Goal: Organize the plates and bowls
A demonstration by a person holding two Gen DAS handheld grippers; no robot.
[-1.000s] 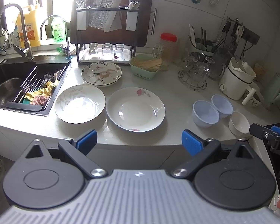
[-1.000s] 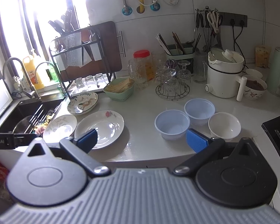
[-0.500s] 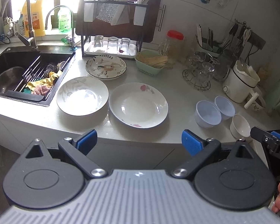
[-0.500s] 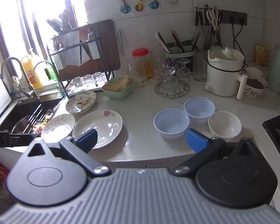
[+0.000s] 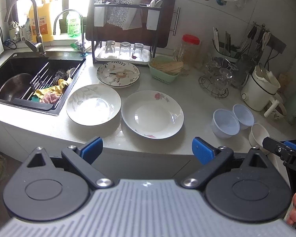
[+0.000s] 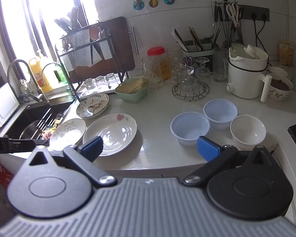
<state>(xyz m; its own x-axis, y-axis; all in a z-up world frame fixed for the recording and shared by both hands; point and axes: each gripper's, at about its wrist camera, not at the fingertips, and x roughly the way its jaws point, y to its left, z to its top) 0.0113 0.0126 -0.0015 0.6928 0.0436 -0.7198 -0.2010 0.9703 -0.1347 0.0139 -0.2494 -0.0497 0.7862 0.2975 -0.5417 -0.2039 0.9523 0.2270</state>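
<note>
Plates (image 5: 152,114) lie unstacked; the white bowl (image 5: 258,133) is half hidden behind the right tongs (image 6: 149,145), both tongs (image 5: 147,147) apart.

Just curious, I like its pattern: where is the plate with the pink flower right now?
In the left wrist view, the pink-flower plate lies mid-counter, right of the leaf-patterned plate and left of the plastic bowls.

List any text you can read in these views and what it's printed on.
"DA", cut off at the frame edge: on the right gripper body, seen from the left wrist.
"LAI", start cut off: on the left gripper body, seen from the right wrist.
Yellow jug label: blurred.
Green bottle label: blurred.
</note>
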